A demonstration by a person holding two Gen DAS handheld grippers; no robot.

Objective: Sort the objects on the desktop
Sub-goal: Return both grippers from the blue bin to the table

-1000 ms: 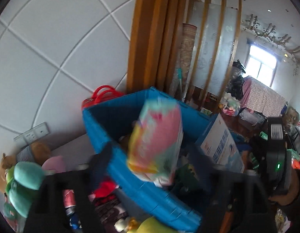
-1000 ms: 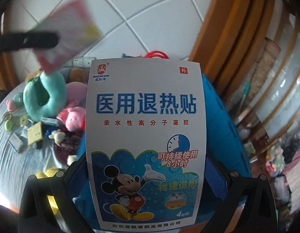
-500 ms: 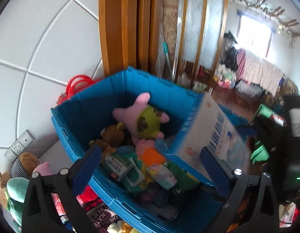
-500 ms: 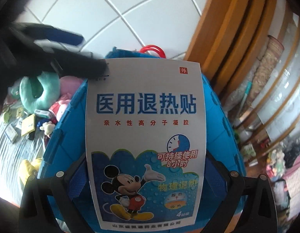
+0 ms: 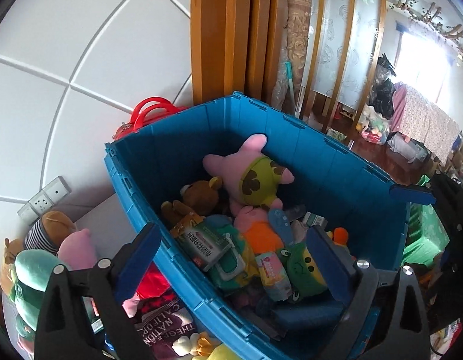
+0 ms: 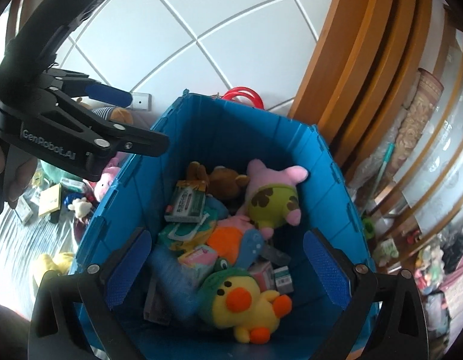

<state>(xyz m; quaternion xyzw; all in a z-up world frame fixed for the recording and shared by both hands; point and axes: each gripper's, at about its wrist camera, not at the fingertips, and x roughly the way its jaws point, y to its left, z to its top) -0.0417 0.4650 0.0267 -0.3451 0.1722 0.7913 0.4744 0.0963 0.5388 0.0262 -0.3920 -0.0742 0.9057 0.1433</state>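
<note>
A blue crate point(image 5: 261, 126) point(image 6: 240, 126) holds several plush toys and small boxes. Among them are a pink star plush point(image 5: 246, 174) point(image 6: 270, 198), a brown bear point(image 5: 201, 192), a yellow duck point(image 6: 243, 300) and a green box point(image 6: 186, 204). A blurred blue flat thing point(image 6: 168, 279) lies at the crate's near end. My left gripper point(image 5: 231, 261) hangs open over the crate's near left rim, holding nothing. My right gripper point(image 6: 227, 265) is open and empty above the crate. The right wrist view shows the left gripper point(image 6: 132, 120) at upper left.
Left of the crate, plush toys point(image 5: 30, 267) and small boxes point(image 6: 51, 201) lie on the table, with a yellow plush point(image 6: 51, 267) near the crate's corner. Red handles point(image 5: 150, 111) stick up behind the crate. A tiled wall with a socket point(image 5: 45, 198) and wooden posts point(image 5: 219, 30) stand behind.
The left gripper let go of a colourful packet into the crate. The right gripper then opened and released the white and blue patch box, which no longer fills its view.
</note>
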